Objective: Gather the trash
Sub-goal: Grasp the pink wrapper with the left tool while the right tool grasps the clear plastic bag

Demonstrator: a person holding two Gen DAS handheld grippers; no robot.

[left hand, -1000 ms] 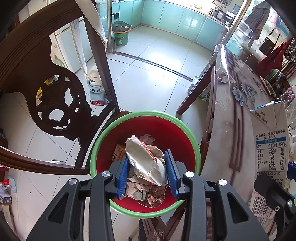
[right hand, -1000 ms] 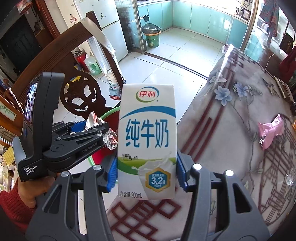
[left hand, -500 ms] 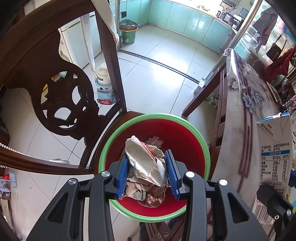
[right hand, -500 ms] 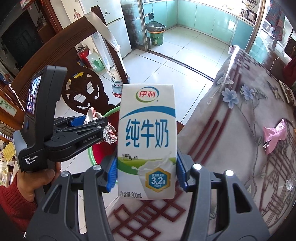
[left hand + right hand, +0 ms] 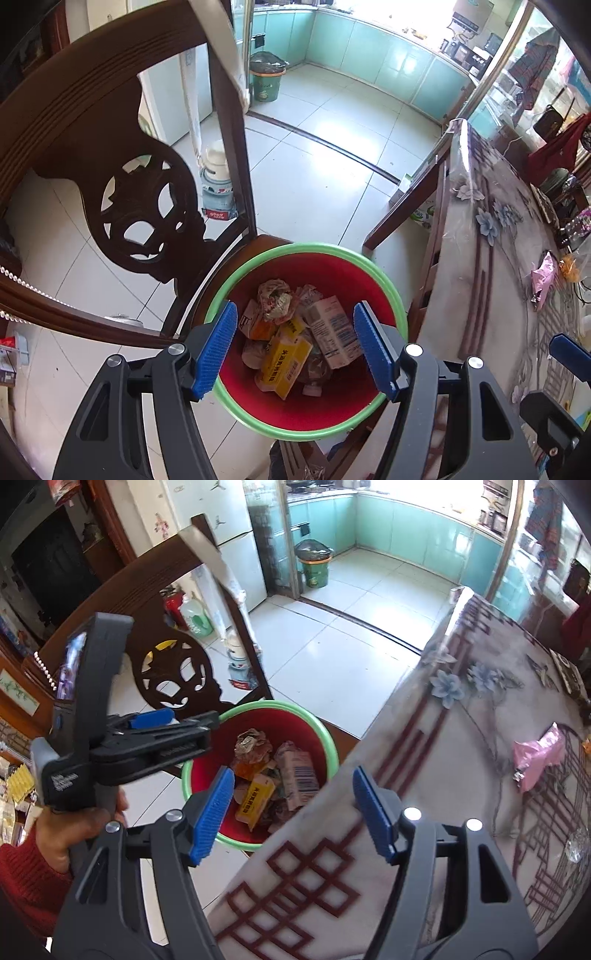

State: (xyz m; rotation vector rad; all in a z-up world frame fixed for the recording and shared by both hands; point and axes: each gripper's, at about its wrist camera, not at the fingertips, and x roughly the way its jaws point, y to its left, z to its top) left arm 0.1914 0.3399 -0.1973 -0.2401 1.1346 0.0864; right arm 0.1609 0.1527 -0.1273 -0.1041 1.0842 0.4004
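The left tongs (image 5: 295,347) hang over the bin (image 5: 258,417), jaws opening, with nothing between the blue pads; only the bin inside shows through the gap. The right tongs (image 5: 293,814) are also opening and hold nothing; they are over the table (image 5: 461,720) edge, just beside the bin (image 5: 328,738). The bin is red inside w/ a green rim and sits on a dark wood chair (image 5: 92,147), close to the table (image 5: 480,258) side. In the bin lies the trash: a white carton (image 5: 332,332) w/ printed label, a yellow box (image 5: 286,356), an orange-white box (image 5: 253,323) and a crumpled wrapper (image 5: 275,297) at the far side, all touching one another. On the table, well apart from both tongs, 1 pink wrapper (image 5: 535,757) is lying. A hand (image 5: 79,829) in a red sleeve (image 5: 26,886) holds the left tongs' handle.
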